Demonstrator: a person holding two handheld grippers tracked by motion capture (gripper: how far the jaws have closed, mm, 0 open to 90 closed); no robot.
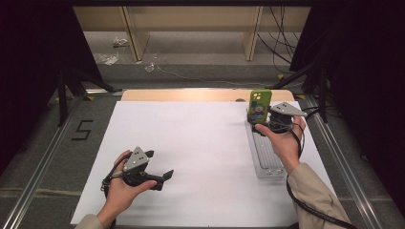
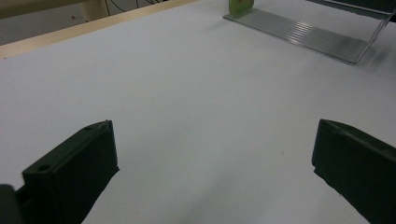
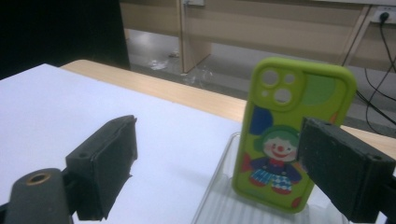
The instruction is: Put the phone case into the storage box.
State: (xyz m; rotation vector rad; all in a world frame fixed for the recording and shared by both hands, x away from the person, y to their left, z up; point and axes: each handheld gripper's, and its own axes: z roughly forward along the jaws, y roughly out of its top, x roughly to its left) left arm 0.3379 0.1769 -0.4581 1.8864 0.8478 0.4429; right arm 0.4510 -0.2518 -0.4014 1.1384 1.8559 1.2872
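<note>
White-covered table [image 1: 191, 143] with clear ribbed stand [image 1: 265, 157], green phone case [image 1: 259, 106] upright.

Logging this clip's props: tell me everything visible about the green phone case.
The phone case looks like soft lime-green rubber, with three camera cutouts at its top corner and a cartoon clown print. It stands upright, printed back toward the right gripper, at the far end of a clear ribbed tray. The open fingers do not visibly press it.
</note>
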